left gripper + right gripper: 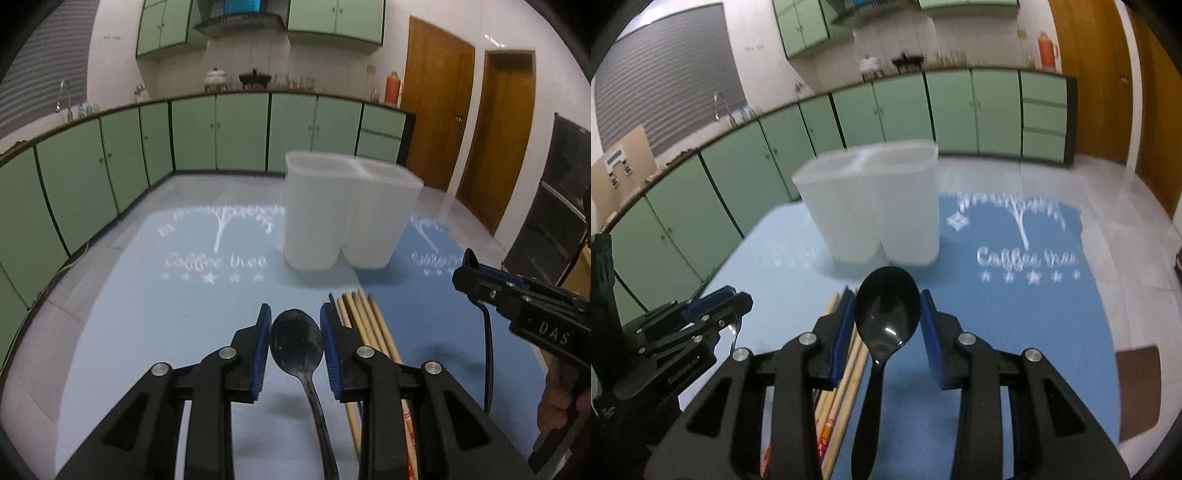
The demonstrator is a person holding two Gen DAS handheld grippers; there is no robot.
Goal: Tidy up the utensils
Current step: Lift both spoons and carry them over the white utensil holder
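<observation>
My left gripper (pixel 295 325) has its blue pads against both sides of a dark metal spoon's bowl (pixel 296 341), handle running back under it. My right gripper (pixel 889 306) straddles a glossy black plastic spoon (pixel 886 314); its pads stand a little wider than the bowl, so contact is unclear. Several wooden chopsticks (pixel 365 325) lie on the blue mat between the two grippers, also in the right wrist view (pixel 846 376). A white translucent two-compartment holder (pixel 347 214) stands upright beyond them, also in the right wrist view (pixel 875 206).
A blue "Coffee tree" mat (pixel 184 295) covers the table. The right gripper shows at the right edge of the left view (pixel 524 306); the left gripper shows at the left of the right view (pixel 683 325). Green cabinets line the far wall.
</observation>
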